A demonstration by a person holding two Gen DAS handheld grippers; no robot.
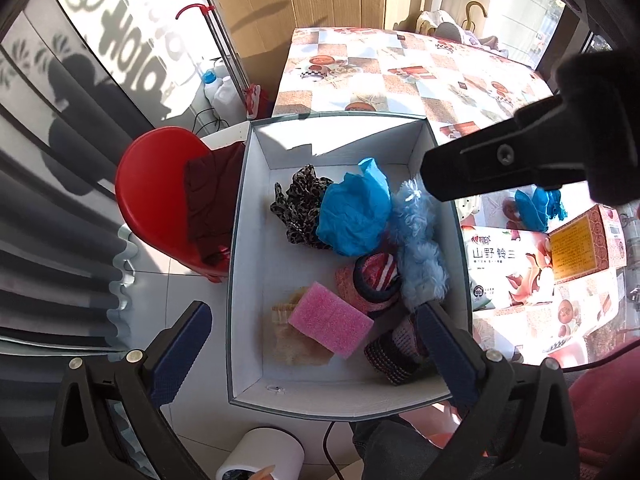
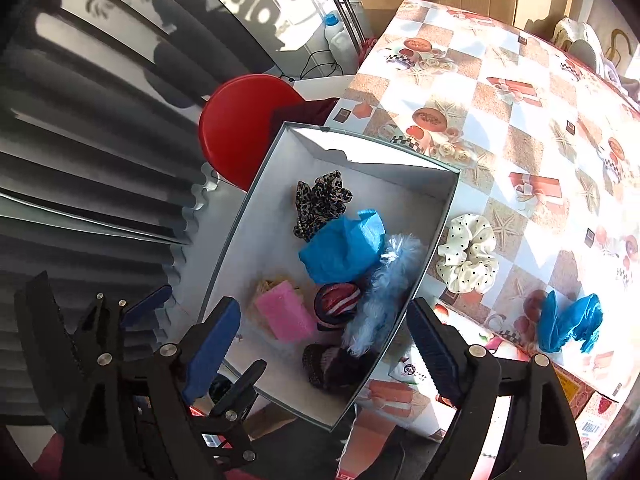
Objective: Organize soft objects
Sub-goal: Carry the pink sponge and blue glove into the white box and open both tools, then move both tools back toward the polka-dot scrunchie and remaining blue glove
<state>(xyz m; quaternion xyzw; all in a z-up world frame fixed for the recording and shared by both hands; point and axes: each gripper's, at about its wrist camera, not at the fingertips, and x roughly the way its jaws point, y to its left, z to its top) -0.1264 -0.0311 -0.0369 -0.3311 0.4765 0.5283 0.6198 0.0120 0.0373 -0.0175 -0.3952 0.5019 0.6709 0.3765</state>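
Note:
A white box (image 1: 256,264) (image 2: 436,192) at the table's edge holds a leopard scrunchie (image 1: 298,204) (image 2: 320,200), a blue shoe cover (image 1: 354,212) (image 2: 340,248), a fluffy blue piece (image 1: 420,248) (image 2: 384,296), a pink sponge (image 1: 330,320) (image 2: 286,316), a striped band (image 1: 378,276) (image 2: 338,302) and a dark knitted piece (image 1: 394,356) (image 2: 336,368). On the table lie a dotted white scrunchie (image 2: 468,256) and a second blue shoe cover (image 2: 568,322) (image 1: 538,208). My left gripper (image 1: 316,348) is open and empty over the box. My right gripper (image 2: 320,352) is open and empty above it.
A red stool (image 1: 152,200) (image 2: 236,128) with a dark red cloth (image 1: 208,200) stands left of the box. Printed packages (image 1: 508,268) and an orange carton (image 1: 580,244) lie on the patterned tablecloth (image 2: 500,100). A white roll (image 1: 260,456) and grey curtain (image 1: 52,248) are nearby.

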